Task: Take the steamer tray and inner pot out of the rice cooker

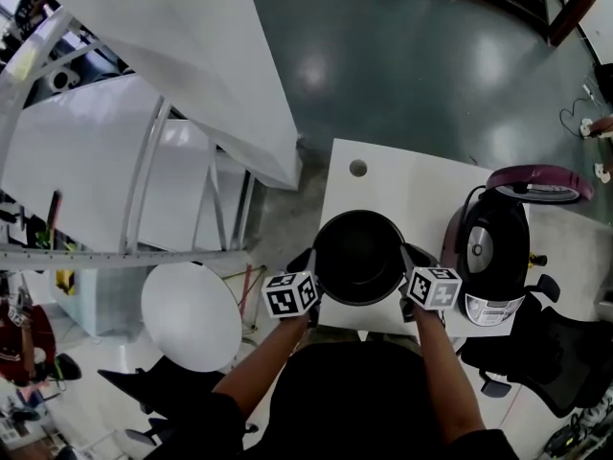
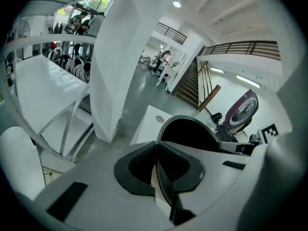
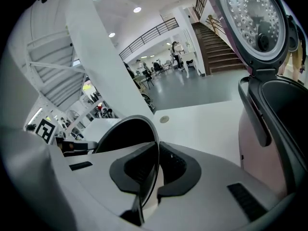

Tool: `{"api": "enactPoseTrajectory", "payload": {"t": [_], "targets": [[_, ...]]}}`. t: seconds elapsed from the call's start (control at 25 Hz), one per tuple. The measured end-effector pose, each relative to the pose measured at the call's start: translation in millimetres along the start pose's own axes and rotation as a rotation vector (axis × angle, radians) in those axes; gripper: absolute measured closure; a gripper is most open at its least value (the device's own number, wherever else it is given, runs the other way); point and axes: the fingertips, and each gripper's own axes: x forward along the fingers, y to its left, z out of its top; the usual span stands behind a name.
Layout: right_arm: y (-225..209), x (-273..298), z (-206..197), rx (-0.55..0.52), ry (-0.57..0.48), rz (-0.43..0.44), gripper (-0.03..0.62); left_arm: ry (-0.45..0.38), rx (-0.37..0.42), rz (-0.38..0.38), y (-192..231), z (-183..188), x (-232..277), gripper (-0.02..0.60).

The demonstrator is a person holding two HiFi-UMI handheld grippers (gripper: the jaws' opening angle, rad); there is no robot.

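Observation:
A black inner pot (image 1: 358, 257) hangs over the white table (image 1: 407, 185), held by its rim on both sides. My left gripper (image 1: 308, 274) is shut on the pot's left rim (image 2: 161, 143). On the opposite side my right gripper (image 1: 410, 268) is shut on the right rim (image 3: 155, 150). The rice cooker (image 1: 493, 257) stands to the right with its maroon lid (image 1: 536, 182) up; its lid (image 3: 252, 20) fills the top right of the right gripper view. No steamer tray is in view.
A round white stool (image 1: 190, 314) sits at the lower left. A black office chair (image 1: 551, 353) is at the lower right. The table has a cable hole (image 1: 358, 168) near its far left corner. White slanted structures (image 1: 172, 56) rise at the left.

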Motion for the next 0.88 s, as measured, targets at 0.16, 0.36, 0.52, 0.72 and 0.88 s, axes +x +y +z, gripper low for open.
{"api": "enactPoseTrajectory", "payload": {"t": [0.16, 0.36, 0.52, 0.72, 0.88], "targets": [[-5, 6, -8, 0.004, 0.022, -0.005, 0.576, 0.021, 0.008, 0.007, 3, -5, 8, 0.563], [-11, 14, -18, 0.004, 0.038, -0.014, 0.576, 0.036, 0.021, 0.011, 7, -11, 17, 0.563], [-18, 18, -25, 0.019, 0.046, -0.022, 0.576, 0.035, 0.046, 0.003, 6, -11, 22, 0.563], [-22, 20, -29, 0.012, 0.041, 0.001, 0.576, 0.031, 0.061, 0.001, 3, -11, 24, 0.561], [-21, 12, -28, -0.030, 0.093, -0.007, 0.576, 0.022, 0.043, -0.009, 3, -10, 24, 0.561]]}}
